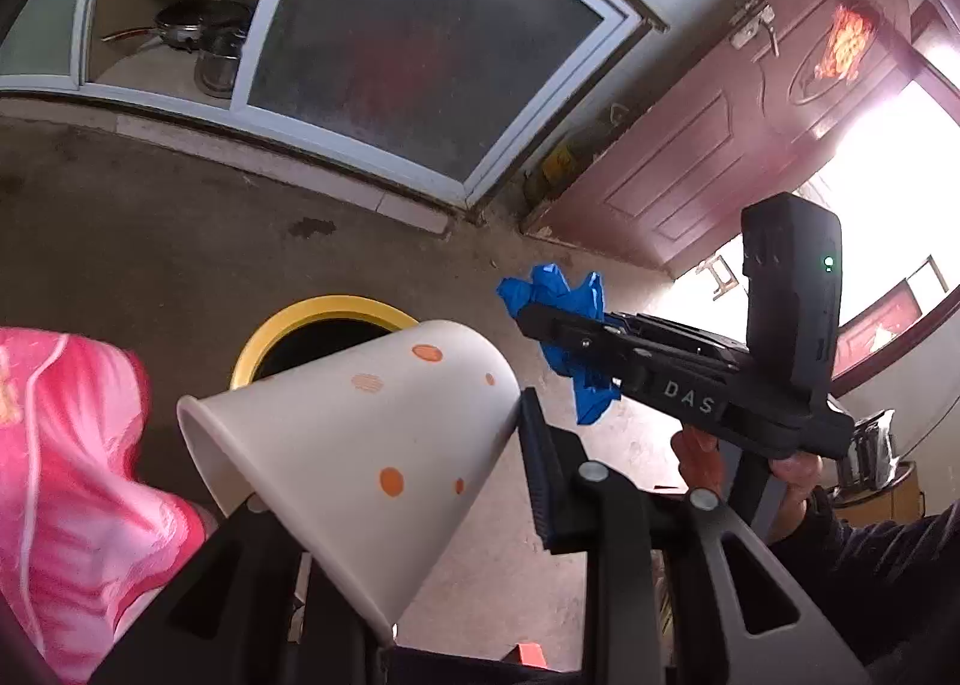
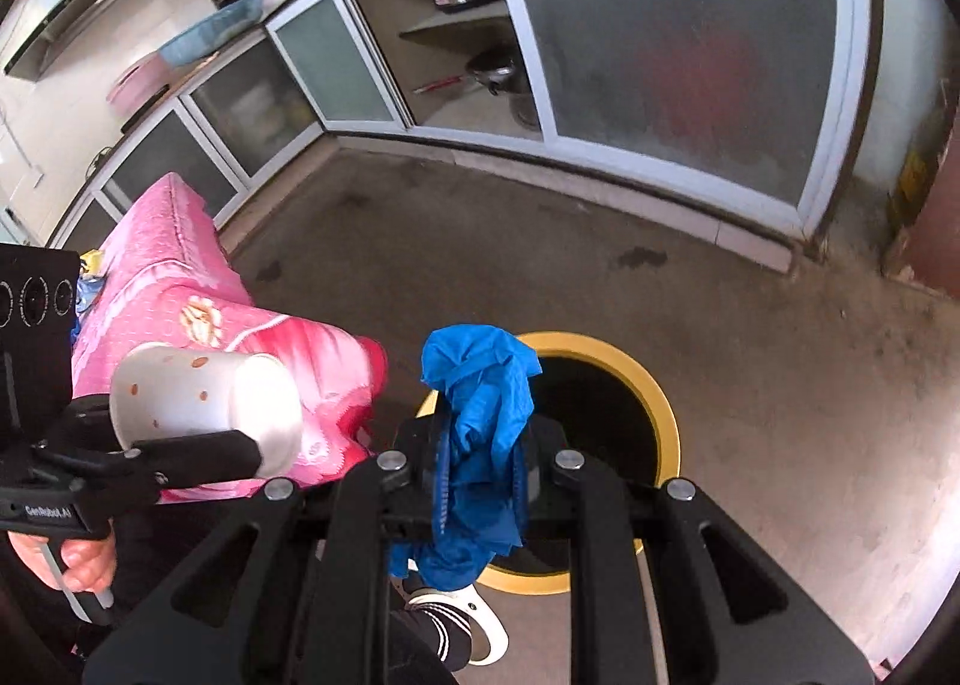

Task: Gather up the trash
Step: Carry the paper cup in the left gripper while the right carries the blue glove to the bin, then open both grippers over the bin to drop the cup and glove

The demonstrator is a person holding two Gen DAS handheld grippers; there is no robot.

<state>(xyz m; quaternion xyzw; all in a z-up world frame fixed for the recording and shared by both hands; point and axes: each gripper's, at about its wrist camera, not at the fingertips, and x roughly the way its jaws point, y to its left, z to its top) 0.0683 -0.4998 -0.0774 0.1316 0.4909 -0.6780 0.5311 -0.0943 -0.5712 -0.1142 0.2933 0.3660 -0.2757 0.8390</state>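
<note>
Paper cup, white with scattered orange dots, is a smooth tapered cone lying on its side, its wide mouth turned down and left in the left wrist view. The left gripper has its jaws clamped across the cup's wall near the narrow base, one ribbed black pad pressed against the base end. From the right wrist view the same cup looks glossy and pale, held in front of a pink floral cloth draped over a table.

A blue crumpled scrap, thin, wrinkled and limp like plastic film or a glove, hangs in folds from the right gripper. Its jaws are closed tight on the scrap, which bunches above the pads and trails below them. In the left wrist view that gripper is seen from the side, blue scrap sticking out both ways.

Beneath both sits a round bin with a yellow rim and a dark inside, standing on a rough, stained concrete floor. The blue scrap hangs over the bin's near edge; the cup is held just left of the bin.
</note>
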